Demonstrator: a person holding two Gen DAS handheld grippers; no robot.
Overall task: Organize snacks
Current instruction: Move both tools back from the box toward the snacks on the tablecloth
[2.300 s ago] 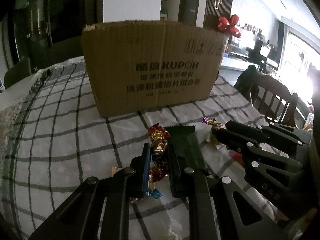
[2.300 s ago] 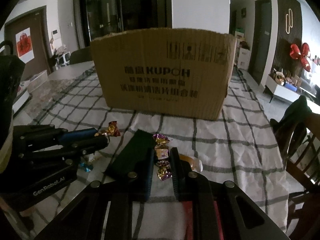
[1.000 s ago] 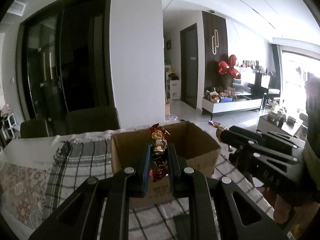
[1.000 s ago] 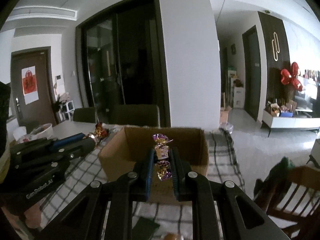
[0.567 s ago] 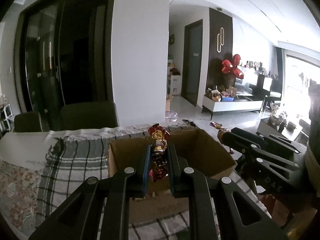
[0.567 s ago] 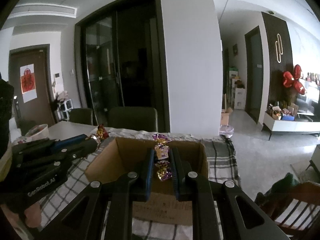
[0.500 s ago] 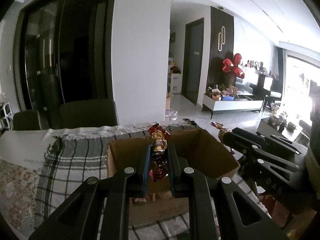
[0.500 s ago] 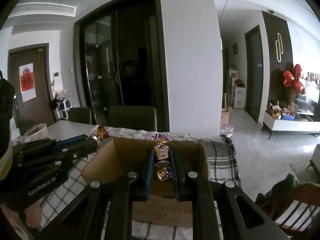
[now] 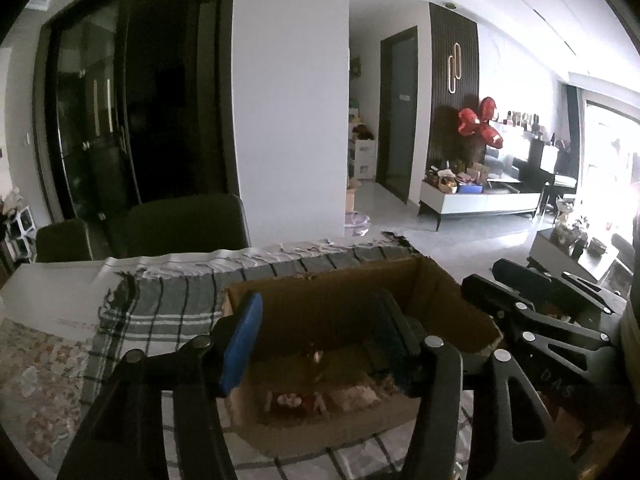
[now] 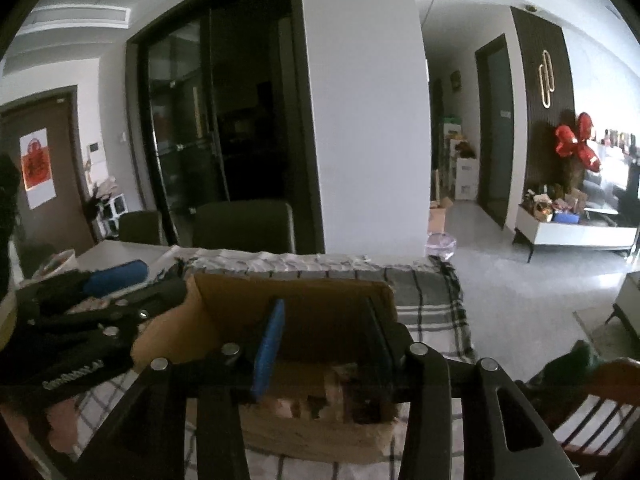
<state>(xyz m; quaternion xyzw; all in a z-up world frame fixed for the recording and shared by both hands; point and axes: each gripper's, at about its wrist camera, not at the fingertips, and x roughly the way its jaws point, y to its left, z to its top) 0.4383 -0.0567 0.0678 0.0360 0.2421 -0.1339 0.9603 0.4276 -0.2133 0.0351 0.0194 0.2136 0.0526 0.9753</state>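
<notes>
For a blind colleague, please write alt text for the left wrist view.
The open left gripper hovers over an open cardboard box with wrapped snacks inside, on a checked tablecloth. The right gripper is beside it.

The left hand-held gripper (image 9: 316, 340) and right hand-held gripper (image 10: 328, 344) hover side by side, jaws spread wide and empty.

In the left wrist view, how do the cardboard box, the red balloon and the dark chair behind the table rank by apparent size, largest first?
1. cardboard box
2. dark chair
3. red balloon

The box is nearest the camera and the balloon farthest, so this order says little about their true sizes.
</notes>
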